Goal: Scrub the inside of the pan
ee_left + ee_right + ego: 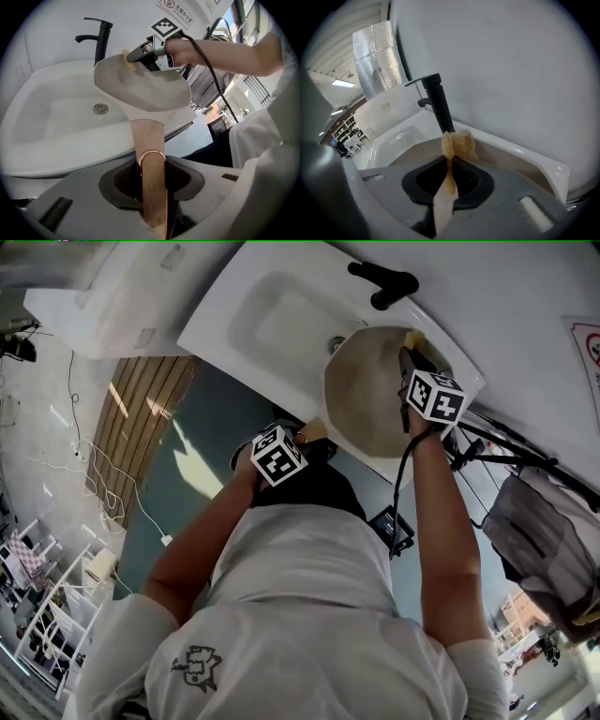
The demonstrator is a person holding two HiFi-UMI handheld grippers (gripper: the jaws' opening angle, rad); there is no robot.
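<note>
A beige pan (370, 395) is held tilted over the right end of a white sink (239, 320). Its copper-coloured handle (151, 154) runs back between the jaws of my left gripper (153, 180), which is shut on it. My right gripper (412, 357) reaches over the pan from the right and is shut on a yellow sponge (413, 337). The sponge (128, 59) sits at the pan's (140, 89) far rim, on the inner side. In the right gripper view the sponge (458, 143) sticks out past my right gripper (450, 176), with the pan's pale inside wall (506, 159) just beyond it.
A black faucet (384, 282) stands on the sink's back edge, close behind the pan. The basin has a metal drain (100, 108). A white wall with a sign (176, 8) rises behind. A black cable (401, 474) hangs from my right gripper; grey cloth (548, 521) hangs at the right.
</note>
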